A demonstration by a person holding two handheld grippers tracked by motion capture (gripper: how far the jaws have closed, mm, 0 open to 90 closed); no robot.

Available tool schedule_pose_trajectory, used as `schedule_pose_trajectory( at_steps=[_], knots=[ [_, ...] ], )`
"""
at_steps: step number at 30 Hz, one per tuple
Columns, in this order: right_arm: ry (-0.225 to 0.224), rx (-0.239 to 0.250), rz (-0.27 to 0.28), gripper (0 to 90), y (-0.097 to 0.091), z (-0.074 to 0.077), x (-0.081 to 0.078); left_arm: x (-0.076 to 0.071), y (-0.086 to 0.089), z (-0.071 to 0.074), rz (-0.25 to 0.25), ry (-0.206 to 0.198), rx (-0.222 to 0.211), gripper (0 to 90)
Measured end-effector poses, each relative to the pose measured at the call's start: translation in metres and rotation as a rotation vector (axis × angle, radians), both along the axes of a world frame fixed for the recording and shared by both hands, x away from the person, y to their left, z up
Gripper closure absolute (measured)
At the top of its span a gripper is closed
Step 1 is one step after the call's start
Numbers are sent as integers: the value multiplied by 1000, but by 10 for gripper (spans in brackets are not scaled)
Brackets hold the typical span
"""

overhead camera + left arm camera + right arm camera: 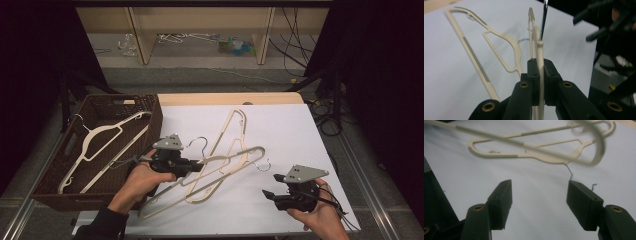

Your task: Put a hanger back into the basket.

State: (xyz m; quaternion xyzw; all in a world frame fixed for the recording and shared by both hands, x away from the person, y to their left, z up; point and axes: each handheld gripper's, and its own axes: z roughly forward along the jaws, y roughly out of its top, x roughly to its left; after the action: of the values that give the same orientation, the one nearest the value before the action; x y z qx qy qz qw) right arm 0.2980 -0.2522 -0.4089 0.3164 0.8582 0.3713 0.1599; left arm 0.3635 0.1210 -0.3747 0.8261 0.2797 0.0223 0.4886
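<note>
At lower centre of the high view, the left gripper (192, 165) has its fingers (534, 75) clamped on the neck of a cream plastic hanger (220, 170), just below where its metal hook (543, 20) enters the plastic. The held hanger slants across the white counter (290, 130); whether its far end rests on the surface cannot be told. A second cream hanger (232, 132) lies flat on the counter, just above centre, partly beneath the held one. A third hanger (102, 142) lies in the brown wicker basket (150, 107) at the left of that view.

The right gripper (272, 187), at lower right, has its fingers (501, 200) wide apart with nothing between them, pointed toward the hangers.

As a judgement: these hangers look light and stiff but thin, so they will swing and pivot when held at one point. The smooth plastic may slip in a pinch. The neck is a sound place to hold, being the thickest part; the thin lower bar would likely flex. The hooks could easily snag one another or the basket weave.
</note>
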Motion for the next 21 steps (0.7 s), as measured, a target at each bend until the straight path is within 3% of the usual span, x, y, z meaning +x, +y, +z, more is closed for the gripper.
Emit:
schedule_pose_trajectory(
  at_steps=[2, 7, 11, 12, 15, 17, 21],
  knots=[
    [13, -1, -1, 378, 2, -6, -1, 3, 13, 8, 46, -1, -61, 853],
    [22, -7, 20, 380, 6, -11, -1, 3, 28, 20, 98, -3, -118, 853],
    [35, -8, 24, 381, 8, -12, -2, 0, 40, 37, 148, -25, -167, 853],
    [34, -11, 22, 381, 7, -13, -2, -2, 47, 46, 162, -40, -197, 853],
    [36, -11, 20, 381, 7, -13, -2, -4, 53, 54, 171, -48, -235, 853],
    [38, -10, 21, 382, 8, -13, -2, -5, 61, 61, 180, -45, -292, 853],
    [39, -8, 20, 382, 8, -13, -2, -5, 71, 68, 187, -52, -331, 853]
  ],
)
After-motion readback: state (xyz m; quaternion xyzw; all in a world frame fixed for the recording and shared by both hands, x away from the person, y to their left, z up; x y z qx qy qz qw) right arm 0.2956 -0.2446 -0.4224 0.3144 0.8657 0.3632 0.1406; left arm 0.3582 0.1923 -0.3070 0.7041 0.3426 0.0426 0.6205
